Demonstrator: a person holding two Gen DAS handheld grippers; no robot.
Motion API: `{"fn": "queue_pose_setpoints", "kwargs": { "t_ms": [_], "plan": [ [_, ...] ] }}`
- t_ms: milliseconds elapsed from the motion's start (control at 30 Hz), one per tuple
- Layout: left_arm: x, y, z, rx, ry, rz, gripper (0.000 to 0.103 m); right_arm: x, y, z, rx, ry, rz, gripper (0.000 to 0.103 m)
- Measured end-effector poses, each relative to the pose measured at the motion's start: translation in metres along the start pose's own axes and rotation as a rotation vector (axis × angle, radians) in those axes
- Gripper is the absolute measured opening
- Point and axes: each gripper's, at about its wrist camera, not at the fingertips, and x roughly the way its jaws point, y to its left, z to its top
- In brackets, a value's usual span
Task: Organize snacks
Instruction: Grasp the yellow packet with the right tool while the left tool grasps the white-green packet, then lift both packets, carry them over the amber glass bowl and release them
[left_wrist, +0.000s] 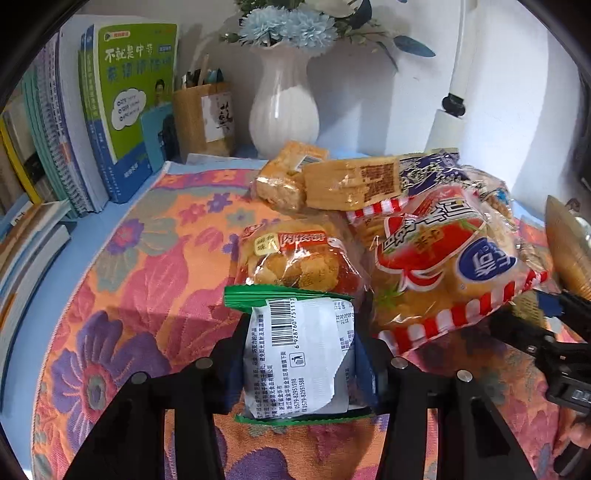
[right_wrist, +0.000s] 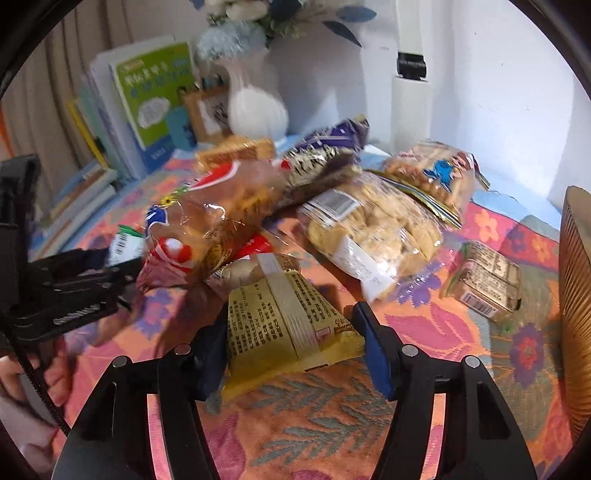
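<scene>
A pile of packaged snacks is seen on a tabletop covered by a floral cloth (left_wrist: 122, 266) in orange, pink and purple. In the left wrist view, the left gripper (left_wrist: 301, 354) is closed on a green-edged white snack packet (left_wrist: 299, 354), barcode side up, whose sides are pressed by the blue-padded fingers (left_wrist: 364, 365); the packet lies at the near edge of the pile. Just beyond it an orange bread packet (left_wrist: 295, 258) is seen, and to its right a large red-and-white striped bag of biscuits (left_wrist: 443, 269) rests tilted over other packets. Farther back two wrapped golden cakes (left_wrist: 325, 181) lie side by side, with a purple bag (left_wrist: 428, 166) to their right. In the right wrist view, the right gripper (right_wrist: 295, 343) is set around a yellow printed snack packet (right_wrist: 288, 328), with the fingers (right_wrist: 376, 350) narrowed against its two sides; the packet lies on the cloth at the near side of the pile. Beyond it and to the right a clear bag of pale cookies (right_wrist: 373, 229) is seen, and a small wrapped block (right_wrist: 484, 280) lies apart at the right. At the far wall a white vase (left_wrist: 282, 110) with blue flowers, a wooden pen holder (left_wrist: 203, 118) and a row of books (left_wrist: 125, 103) are seen standing. This view is blurred in its far part.
</scene>
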Motion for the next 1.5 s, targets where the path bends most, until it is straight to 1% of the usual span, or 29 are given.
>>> {"fn": "queue_pose_setpoints", "kwargs": {
  "t_ms": [167, 333, 400, 567, 667, 733, 833, 933, 1000, 1100, 1267, 1400, 1500],
  "plan": [
    [0.002, 0.008, 0.002, -0.033, 0.007, -0.025, 0.048, -0.004, -0.007, -0.001, 0.049, -0.010, 0.040, 0.062],
    [0.001, 0.009, 0.002, -0.043, 0.002, -0.028, 0.048, -0.011, -0.016, -0.004, 0.098, -0.031, 0.079, 0.062],
    [-0.002, 0.010, 0.001, -0.052, -0.012, -0.024, 0.048, -0.010, -0.018, -0.004, 0.119, -0.028, 0.117, 0.062],
    [-0.011, 0.015, 0.001, -0.080, -0.065, -0.034, 0.048, -0.017, -0.023, -0.007, 0.162, -0.056, 0.188, 0.062],
    [-0.015, 0.015, 0.001, -0.080, -0.085, -0.030, 0.048, -0.025, -0.027, -0.009, 0.182, -0.093, 0.194, 0.062],
    [-0.018, 0.014, 0.001, -0.078, -0.101, -0.027, 0.048, -0.033, -0.032, -0.010, 0.210, -0.136, 0.214, 0.062],
    [-0.029, 0.014, 0.000, -0.081, -0.165, -0.018, 0.048, -0.039, -0.039, -0.010, 0.240, -0.171, 0.232, 0.062],
    [-0.041, 0.010, -0.001, -0.056, -0.234, 0.003, 0.048, -0.042, -0.047, -0.011, 0.285, -0.192, 0.279, 0.062],
    [-0.041, 0.006, 0.000, -0.032, -0.239, 0.013, 0.048, -0.044, -0.049, -0.011, 0.291, -0.202, 0.279, 0.062],
    [-0.039, 0.002, 0.001, -0.012, -0.227, 0.018, 0.048, -0.044, -0.047, -0.011, 0.292, -0.207, 0.282, 0.062],
    [-0.039, 0.007, 0.001, -0.030, -0.225, 0.012, 0.048, -0.047, -0.047, -0.010, 0.294, -0.227, 0.282, 0.062],
    [-0.038, 0.006, 0.001, -0.033, -0.221, 0.016, 0.048, -0.057, -0.048, -0.012, 0.297, -0.264, 0.285, 0.062],
    [-0.037, 0.007, 0.001, -0.034, -0.213, 0.021, 0.048, -0.063, -0.046, -0.012, 0.284, -0.288, 0.259, 0.062]
  ]
}}
